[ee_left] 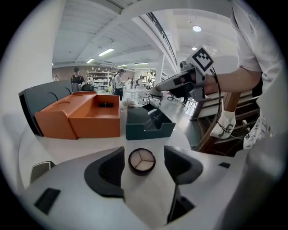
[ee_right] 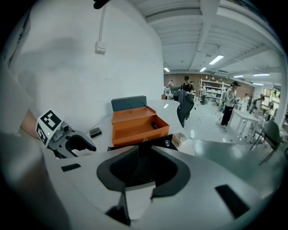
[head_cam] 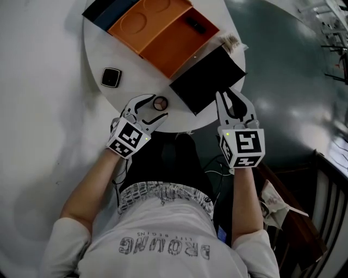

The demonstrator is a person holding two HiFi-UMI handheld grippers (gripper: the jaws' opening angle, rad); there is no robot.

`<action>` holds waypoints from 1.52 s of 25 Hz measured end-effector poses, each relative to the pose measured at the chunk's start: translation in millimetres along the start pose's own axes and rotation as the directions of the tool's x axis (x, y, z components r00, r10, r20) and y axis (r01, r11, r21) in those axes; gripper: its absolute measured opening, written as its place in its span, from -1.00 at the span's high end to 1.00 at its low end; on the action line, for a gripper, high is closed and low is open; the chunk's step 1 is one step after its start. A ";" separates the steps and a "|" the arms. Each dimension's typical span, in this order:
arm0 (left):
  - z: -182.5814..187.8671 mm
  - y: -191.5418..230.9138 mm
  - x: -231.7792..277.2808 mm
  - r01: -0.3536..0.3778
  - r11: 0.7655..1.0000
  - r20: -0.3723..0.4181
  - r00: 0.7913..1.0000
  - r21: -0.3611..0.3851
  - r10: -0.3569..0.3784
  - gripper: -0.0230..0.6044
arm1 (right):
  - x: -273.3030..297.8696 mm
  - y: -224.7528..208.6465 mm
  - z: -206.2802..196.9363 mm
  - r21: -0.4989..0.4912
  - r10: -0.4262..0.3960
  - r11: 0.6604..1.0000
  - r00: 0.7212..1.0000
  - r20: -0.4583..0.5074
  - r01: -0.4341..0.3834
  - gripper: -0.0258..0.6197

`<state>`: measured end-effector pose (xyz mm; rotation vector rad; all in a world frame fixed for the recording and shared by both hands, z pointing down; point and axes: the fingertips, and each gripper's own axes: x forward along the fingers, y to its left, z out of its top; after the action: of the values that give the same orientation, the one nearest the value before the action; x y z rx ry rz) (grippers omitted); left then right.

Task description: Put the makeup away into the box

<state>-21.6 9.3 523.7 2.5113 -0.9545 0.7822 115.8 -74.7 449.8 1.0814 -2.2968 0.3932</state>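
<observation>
A round compact (head_cam: 160, 102) with a pale three-part face lies on the white table (head_cam: 103, 103) near its front edge. My left gripper (head_cam: 160, 106) is open around it; in the left gripper view the compact (ee_left: 141, 161) sits between the pads with a gap on each side. A square black compact (head_cam: 111, 77) lies further left. The orange box (head_cam: 168, 38) stands open at the back with a small dark item (head_cam: 194, 24) inside. My right gripper (head_cam: 225, 93) is at the near edge of the dark tray (head_cam: 206, 79), jaws narrow. The right gripper view does not show whether the pads press on it.
The box's navy lid (head_cam: 109, 11) stands behind the orange box. A pale bristly item (head_cam: 231, 40) lies at the table's right edge. The table's front rim is right under both grippers, with my lap below. People and shelves are far off in the room.
</observation>
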 end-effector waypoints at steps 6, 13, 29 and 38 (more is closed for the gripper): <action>-9.1 0.1 12.4 0.003 1.000 -0.018 1.000 0.008 -0.003 0.03 | -6.7 -3.6 -20.2 0.030 -0.018 0.999 1.000 -0.020 0.018 0.64; -17.1 -0.5 19.5 -0.011 1.000 -0.054 0.998 0.013 0.011 0.04 | -12.0 -4.6 -30.2 0.048 -0.024 0.999 0.999 -0.024 0.025 0.67; -22.5 6.0 20.3 -0.047 0.999 -0.083 0.995 0.016 0.048 0.17 | -5.3 -0.7 -35.8 0.055 -0.004 0.998 0.999 -0.035 0.006 0.68; 2.6 12.4 5.6 -0.103 0.995 -0.051 0.993 0.015 0.104 0.18 | -5.5 -7.9 -14.5 0.037 0.014 0.999 1.000 0.001 -0.014 0.69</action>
<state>-25.7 -3.6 526.5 2.4557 -1.0729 0.8820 130.1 -69.3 458.2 1.0840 -2.3078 0.4424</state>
